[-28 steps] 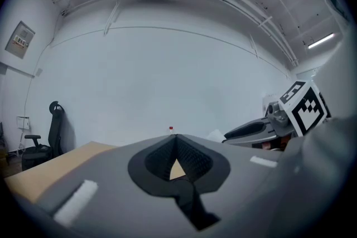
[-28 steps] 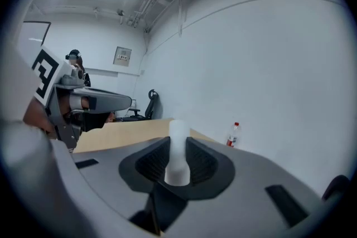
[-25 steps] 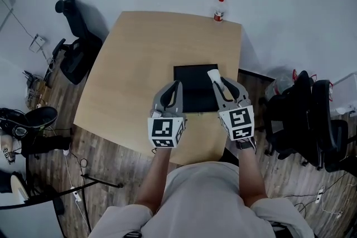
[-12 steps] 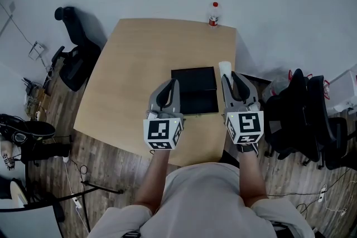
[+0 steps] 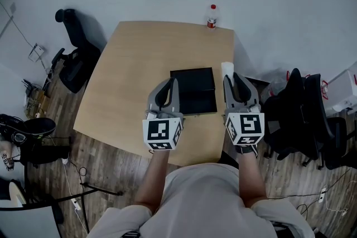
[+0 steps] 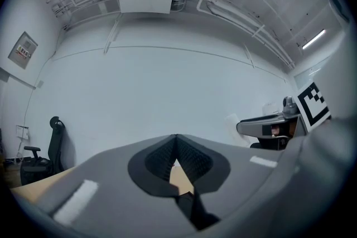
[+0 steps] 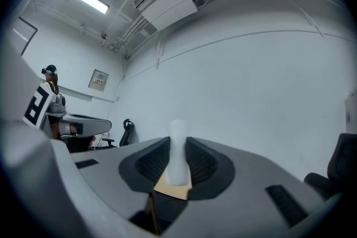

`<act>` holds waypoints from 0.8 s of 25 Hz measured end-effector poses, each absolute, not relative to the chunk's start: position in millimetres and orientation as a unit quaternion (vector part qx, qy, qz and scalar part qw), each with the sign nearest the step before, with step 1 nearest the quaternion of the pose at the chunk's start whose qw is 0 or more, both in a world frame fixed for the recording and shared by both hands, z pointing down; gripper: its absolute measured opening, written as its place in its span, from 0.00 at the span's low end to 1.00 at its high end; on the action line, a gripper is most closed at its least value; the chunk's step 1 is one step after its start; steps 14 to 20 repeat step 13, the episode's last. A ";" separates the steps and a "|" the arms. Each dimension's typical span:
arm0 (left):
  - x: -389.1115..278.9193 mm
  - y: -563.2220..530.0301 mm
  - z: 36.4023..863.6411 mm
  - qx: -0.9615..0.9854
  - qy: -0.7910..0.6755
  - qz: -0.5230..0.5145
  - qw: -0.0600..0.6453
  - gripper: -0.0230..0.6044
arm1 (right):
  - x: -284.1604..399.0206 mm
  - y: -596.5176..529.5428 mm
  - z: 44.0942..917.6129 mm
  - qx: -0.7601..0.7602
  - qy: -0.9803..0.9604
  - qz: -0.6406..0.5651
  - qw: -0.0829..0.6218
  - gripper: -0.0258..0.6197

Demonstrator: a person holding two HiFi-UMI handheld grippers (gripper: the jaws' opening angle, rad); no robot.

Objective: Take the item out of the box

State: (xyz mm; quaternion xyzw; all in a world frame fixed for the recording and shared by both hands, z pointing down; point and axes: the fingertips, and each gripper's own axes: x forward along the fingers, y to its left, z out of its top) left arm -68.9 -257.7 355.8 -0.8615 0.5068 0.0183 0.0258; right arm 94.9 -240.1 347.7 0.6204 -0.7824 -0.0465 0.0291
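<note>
A black box (image 5: 193,90) lies on the wooden table (image 5: 139,64), just ahead of both grippers. My right gripper (image 5: 230,79) is shut on a white cylinder (image 5: 226,69), held above the table's right edge, to the right of the box. In the right gripper view the white cylinder (image 7: 178,151) stands upright between the two pads (image 7: 152,164). My left gripper (image 5: 174,85) hovers over the box's near left corner, its jaws shut with nothing between them. The left gripper view shows its pads (image 6: 189,161) meeting at the tips.
A clear bottle with a red cap (image 5: 212,15) stands at the table's far edge. Black office chairs stand to the right (image 5: 304,120) and far left (image 5: 75,53) of the table. Cables and gear (image 5: 28,131) lie on the wood floor at left.
My right gripper has carried the white cylinder from over the black box rightward, past the box's right side. The left gripper has stayed about where it was.
</note>
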 end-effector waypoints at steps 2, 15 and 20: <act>-67.9 -255.9 356.5 -0.861 0.507 0.018 0.026 0.05 | 95.4 -238.3 347.8 0.620 -0.783 -0.045 0.027 0.19; -65.7 -251.0 368.5 -0.863 0.505 0.009 0.016 0.05 | 92.6 -233.9 355.7 0.611 -0.790 -0.041 0.033 0.19; -65.7 -251.0 368.5 -0.863 0.505 0.009 0.016 0.05 | 92.6 -233.9 355.7 0.611 -0.790 -0.041 0.033 0.19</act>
